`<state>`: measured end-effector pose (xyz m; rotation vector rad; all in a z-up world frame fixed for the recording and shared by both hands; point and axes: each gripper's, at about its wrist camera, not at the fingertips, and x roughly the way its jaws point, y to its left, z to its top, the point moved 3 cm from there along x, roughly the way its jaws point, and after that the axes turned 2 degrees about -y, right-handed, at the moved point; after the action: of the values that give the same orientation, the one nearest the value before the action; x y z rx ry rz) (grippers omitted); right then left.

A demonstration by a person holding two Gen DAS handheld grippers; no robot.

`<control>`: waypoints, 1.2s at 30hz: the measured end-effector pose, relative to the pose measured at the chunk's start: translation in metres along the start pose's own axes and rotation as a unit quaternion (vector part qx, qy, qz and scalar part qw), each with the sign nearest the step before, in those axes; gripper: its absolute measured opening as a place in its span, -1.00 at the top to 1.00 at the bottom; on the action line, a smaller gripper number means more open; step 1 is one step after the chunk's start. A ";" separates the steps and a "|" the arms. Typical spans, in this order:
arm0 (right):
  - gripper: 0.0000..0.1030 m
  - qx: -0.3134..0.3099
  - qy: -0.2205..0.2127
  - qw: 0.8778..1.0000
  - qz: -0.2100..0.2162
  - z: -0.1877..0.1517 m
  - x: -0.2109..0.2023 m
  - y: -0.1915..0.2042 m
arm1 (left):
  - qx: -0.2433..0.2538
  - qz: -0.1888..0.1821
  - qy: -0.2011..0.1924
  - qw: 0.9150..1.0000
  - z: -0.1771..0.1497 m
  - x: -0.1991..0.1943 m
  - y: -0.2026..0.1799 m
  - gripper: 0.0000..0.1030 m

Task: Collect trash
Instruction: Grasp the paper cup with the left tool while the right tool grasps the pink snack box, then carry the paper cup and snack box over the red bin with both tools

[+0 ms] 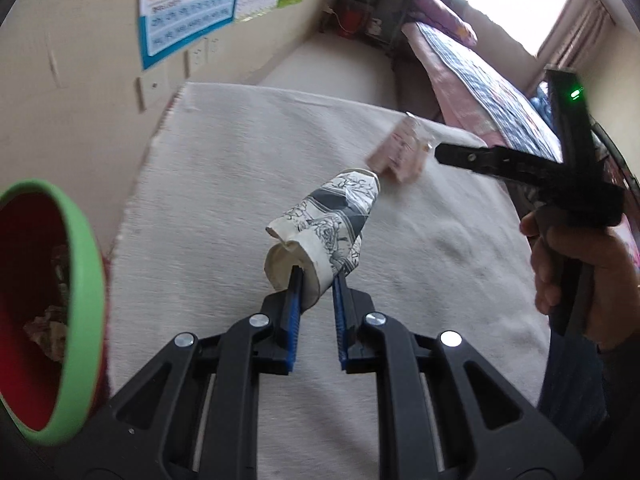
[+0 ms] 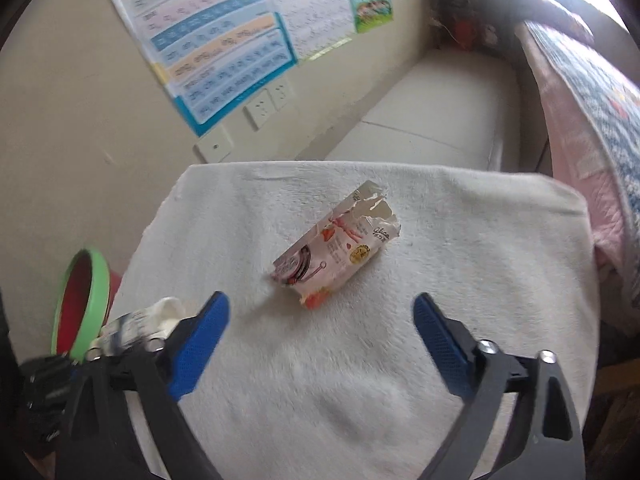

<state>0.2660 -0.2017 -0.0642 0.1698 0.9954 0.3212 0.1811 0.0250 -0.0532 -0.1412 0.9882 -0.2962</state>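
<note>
My left gripper (image 1: 316,276) is shut on the rim of a crushed paper cup (image 1: 328,232) with a grey flower print and holds it above the white cloth. The cup also shows in the right wrist view (image 2: 136,326) at the left. A torn pink and white snack wrapper (image 2: 336,252) lies on the cloth; in the left wrist view it (image 1: 400,152) is blurred beyond the cup. My right gripper (image 2: 320,312) is open, its blue pads either side of the wrapper's near end and short of it. A red bin with a green rim (image 1: 80,300) stands at the left, with crumpled trash inside.
The white fluffy cloth (image 2: 360,380) covers a small table. A wall with posters (image 2: 208,56) and sockets is behind it. A bed with a pink and blue cover (image 1: 480,92) runs along the right. The bin (image 2: 86,304) is beside the table's left edge.
</note>
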 end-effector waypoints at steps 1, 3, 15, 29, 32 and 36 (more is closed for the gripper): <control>-0.45 0.008 0.002 1.000 -0.001 0.002 0.004 -0.001 | -0.003 0.001 -0.003 1.000 0.001 -0.002 0.005 0.72; -0.25 0.023 0.007 1.000 -0.004 0.004 0.013 -0.004 | -0.008 0.002 -0.008 1.000 0.004 -0.004 0.011 0.72; 0.82 0.064 0.030 0.997 -0.008 0.012 0.054 -0.012 | -0.019 -0.007 -0.013 1.000 0.008 0.002 0.018 0.72; 0.82 -0.018 0.015 0.999 -0.028 -0.021 0.002 0.013 | -0.047 0.020 -0.030 0.998 0.002 -0.018 0.019 0.72; 0.82 -0.022 0.012 0.999 -0.025 -0.031 -0.013 0.019 | -0.053 0.025 -0.037 0.998 0.001 -0.028 0.017 0.72; 0.82 -0.028 0.007 0.999 -0.021 -0.042 -0.032 0.027 | -0.057 0.035 -0.048 0.997 -0.002 -0.044 0.014 0.72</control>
<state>0.2092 -0.1879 -0.0536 0.0958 1.0023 0.3128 0.1594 0.0522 -0.0221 -0.2226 0.9131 -0.1678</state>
